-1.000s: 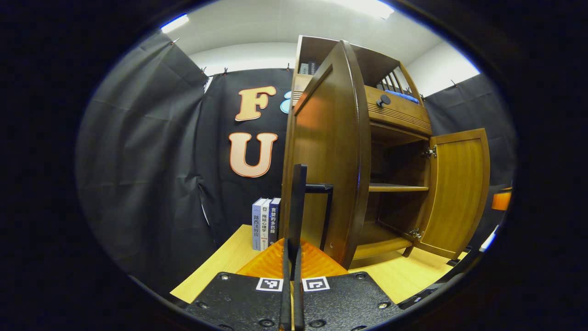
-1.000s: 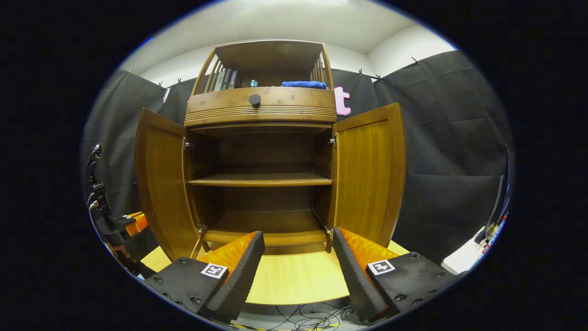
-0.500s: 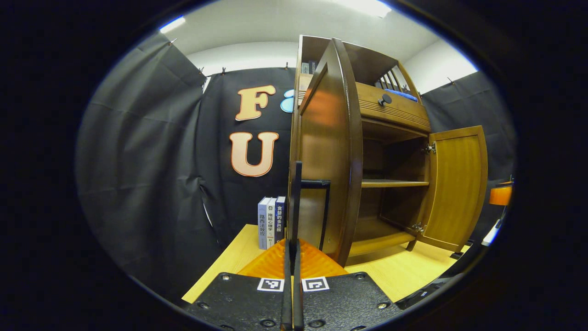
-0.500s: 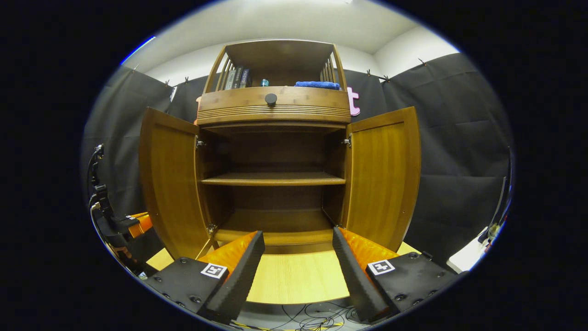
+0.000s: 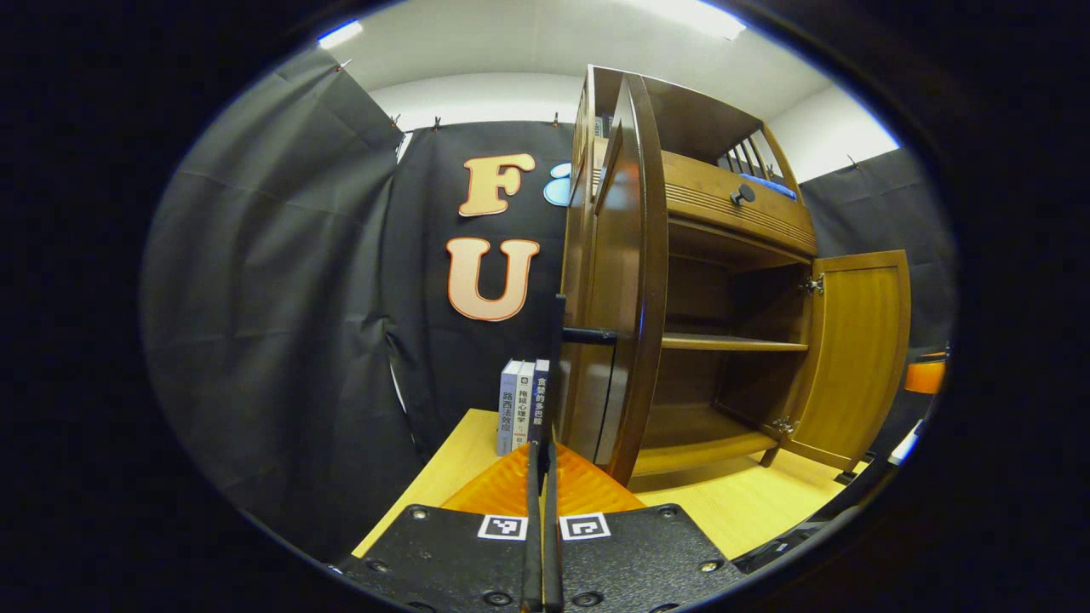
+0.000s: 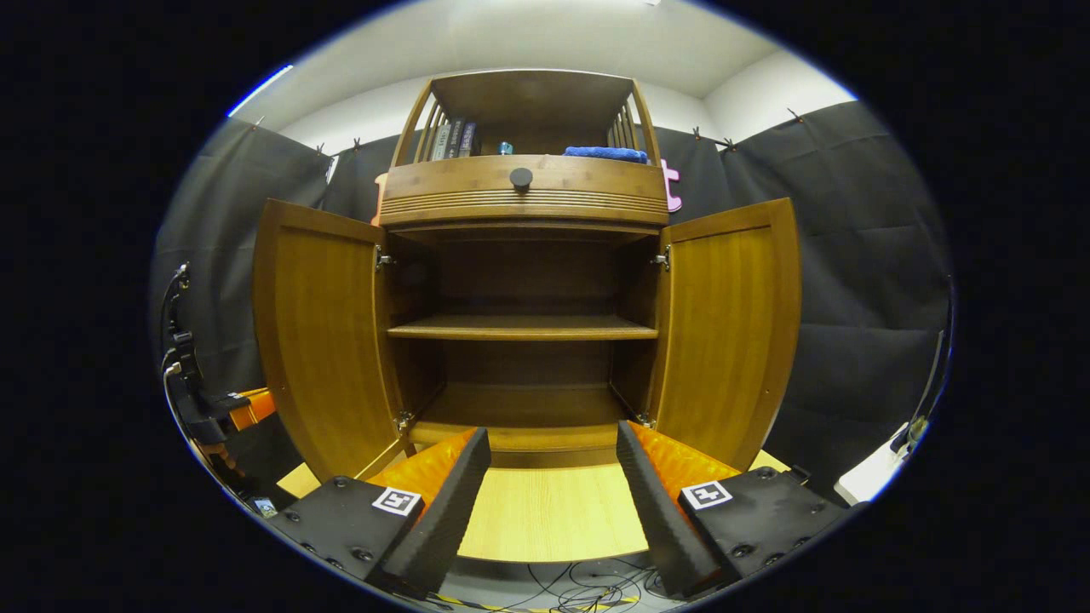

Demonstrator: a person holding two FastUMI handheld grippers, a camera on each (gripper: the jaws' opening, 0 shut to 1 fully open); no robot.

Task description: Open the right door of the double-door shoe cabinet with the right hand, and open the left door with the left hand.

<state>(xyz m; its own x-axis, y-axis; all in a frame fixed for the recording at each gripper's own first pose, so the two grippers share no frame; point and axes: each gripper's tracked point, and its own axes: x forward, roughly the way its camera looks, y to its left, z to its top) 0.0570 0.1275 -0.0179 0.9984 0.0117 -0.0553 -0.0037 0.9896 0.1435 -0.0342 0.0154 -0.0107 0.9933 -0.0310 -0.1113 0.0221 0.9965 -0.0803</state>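
Note:
The brown wooden shoe cabinet (image 6: 521,197) stands on the table with both doors swung out. In the right gripper view the left door (image 6: 319,340) and right door (image 6: 732,332) flank two bare shelves (image 6: 521,328). My right gripper (image 6: 553,434) hangs open in front of the cabinet, holding nothing. In the left gripper view the left door (image 5: 632,281) shows nearly edge-on, and my left gripper (image 5: 542,460) is shut on its thin black handle bar (image 5: 559,358). The right door (image 5: 856,358) stands open beyond. The left gripper (image 6: 209,409) also shows at the left edge of the right gripper view.
Three books (image 5: 521,404) stand on the light wooden table (image 5: 749,502) left of the cabinet. Above the doors is a drawer with a round knob (image 6: 520,177); books (image 6: 451,140) and a blue cloth (image 6: 606,153) sit on top. Cables (image 6: 579,596) lie below the table's front edge.
The left door has swung further open with my left gripper on its handle. The right gripper stays open, its view of the cabinet shifting slightly.

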